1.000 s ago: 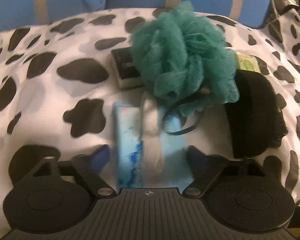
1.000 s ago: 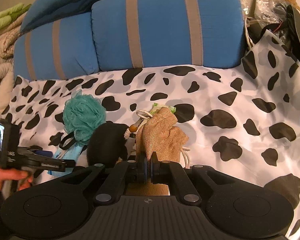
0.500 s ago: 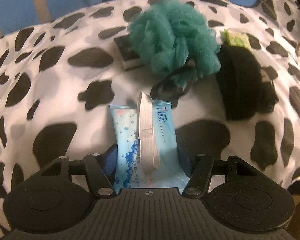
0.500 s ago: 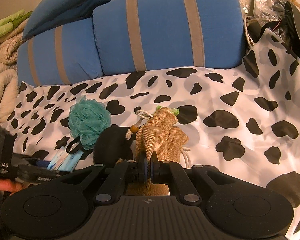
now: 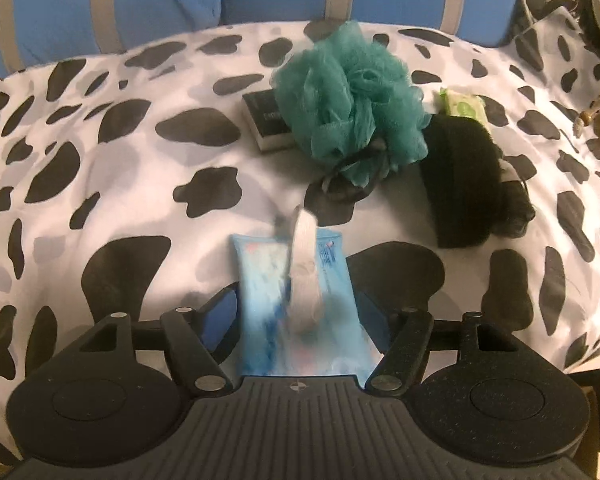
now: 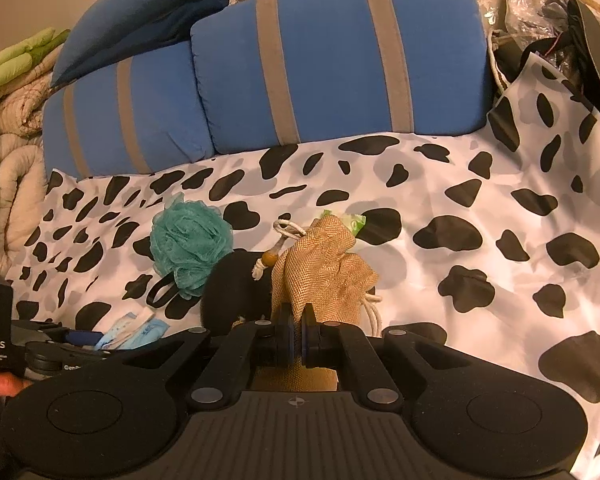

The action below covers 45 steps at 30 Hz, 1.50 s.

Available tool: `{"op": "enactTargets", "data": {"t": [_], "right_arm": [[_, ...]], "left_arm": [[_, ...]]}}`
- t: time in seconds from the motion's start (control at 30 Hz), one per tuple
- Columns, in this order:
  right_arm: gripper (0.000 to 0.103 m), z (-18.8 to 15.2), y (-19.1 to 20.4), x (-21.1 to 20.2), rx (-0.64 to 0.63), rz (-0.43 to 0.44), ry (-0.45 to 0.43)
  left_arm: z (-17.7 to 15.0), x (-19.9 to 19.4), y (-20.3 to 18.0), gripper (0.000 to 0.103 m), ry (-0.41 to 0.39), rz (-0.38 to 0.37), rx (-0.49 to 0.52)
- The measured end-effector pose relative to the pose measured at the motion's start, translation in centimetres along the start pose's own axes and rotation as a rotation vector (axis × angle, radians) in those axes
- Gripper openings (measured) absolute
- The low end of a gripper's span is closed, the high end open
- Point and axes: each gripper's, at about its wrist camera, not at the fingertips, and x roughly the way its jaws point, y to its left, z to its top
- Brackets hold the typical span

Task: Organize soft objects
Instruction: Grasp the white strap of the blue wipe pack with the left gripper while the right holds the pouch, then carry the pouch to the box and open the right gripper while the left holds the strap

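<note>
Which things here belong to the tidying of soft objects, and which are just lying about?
Job in hand:
blue wipes packet
burlap pouch
teal bath pouf
black furry item

Lying about:
blue striped cushions
folded quilts

Cow-print sheet (image 6: 480, 208) before striped blue cushions (image 6: 332, 60)

The blue wipes packet (image 5: 296, 304) is motion-blurred, its print unreadable and its near end hidden behind the gripper body. The teal loofah (image 5: 352, 100) covers part of the black-and-white sponge (image 5: 266, 122). The burlap pouch (image 6: 320, 276) hides most of the green packet (image 6: 350, 220).
</note>
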Motion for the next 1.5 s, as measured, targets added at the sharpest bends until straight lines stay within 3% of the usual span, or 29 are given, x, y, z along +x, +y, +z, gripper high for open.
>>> {"op": "enactTargets", "data": {"t": [0.13,0.27,0.47,0.7,0.97,1.37,1.5], "right_arm": [[0.006,0.0,-0.1,-0.1,0.003,0.003,0.000],[0.006,0.0,-0.1,-0.2,0.006,0.008,-0.002],[0.006,0.0,0.2,-0.3,0.009,0.023,-0.008],[0.006,0.0,0.4,0.0,0.002,0.025,0.004],[0.006,-0.6,1.4,-0.2,-0.017,0.052,0.033],[0.006,-5.6,4.5,-1.5,-0.061,0.111,0.124],[0.006,-7.6,5.9,-2.9,-0.083,0.171,0.136]], "left_arm": [[0.0,-0.1,0.0,0.064,-0.024,-0.005,-0.004],[-0.2,0.3,-0.2,0.040,-0.023,-0.011,0.008],[-0.1,1.8,-0.9,0.015,-0.014,0.024,0.052],[-0.4,0.2,-0.8,0.015,-0.041,0.044,0.057],[-2.0,-2.8,-1.2,0.015,-0.090,-0.012,0.041],[-5.6,-8.0,-1.7,0.015,-0.157,-0.133,0.029],[-7.2,-9.1,-1.9,0.015,-0.155,-0.167,0.030]]}}
